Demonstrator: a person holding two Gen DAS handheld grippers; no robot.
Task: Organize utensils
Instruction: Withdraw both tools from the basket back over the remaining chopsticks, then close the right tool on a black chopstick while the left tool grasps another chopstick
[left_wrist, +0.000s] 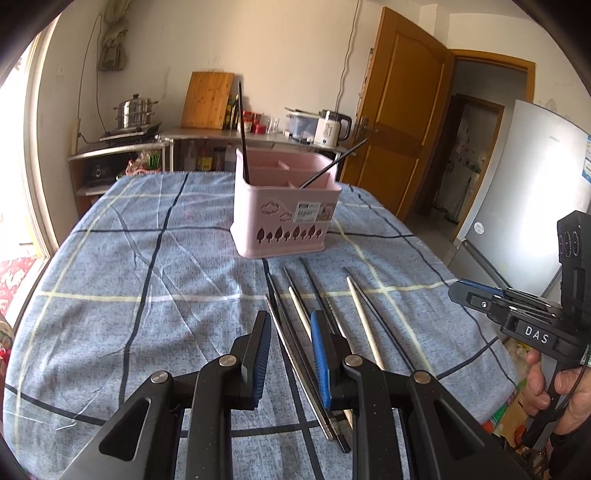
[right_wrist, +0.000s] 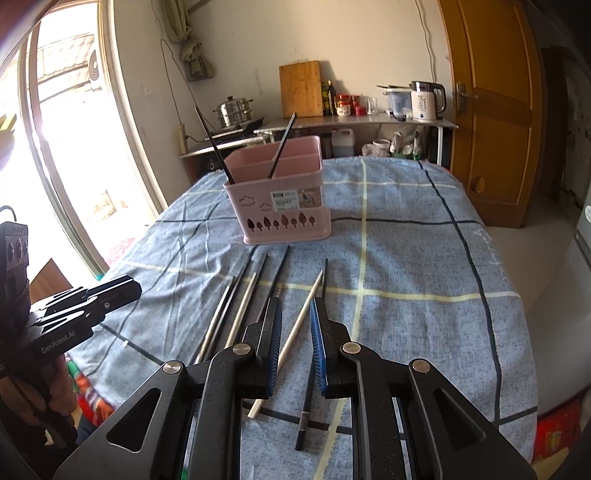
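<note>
Pink plastic basket (left_wrist: 286, 206) on a blue checked cloth (left_wrist: 129, 258), with tree shapes cut along the bottom and a sticker reading "BASKET". Two black chopsticks (left_wrist: 243, 133) standing inside, in different sections. More chopsticks (left_wrist: 295, 314) lying flat on the cloth just in front, some black, some pale wood (right_wrist: 291, 339), some shiny metal.

Left gripper (left_wrist: 290, 354) open, holding nothing, above the metal pair. Right gripper (right_wrist: 295, 343) open too, empty, over a pale stick. "DAS" readable only from the left view, "GenRobot.AI" only from the right.
</note>
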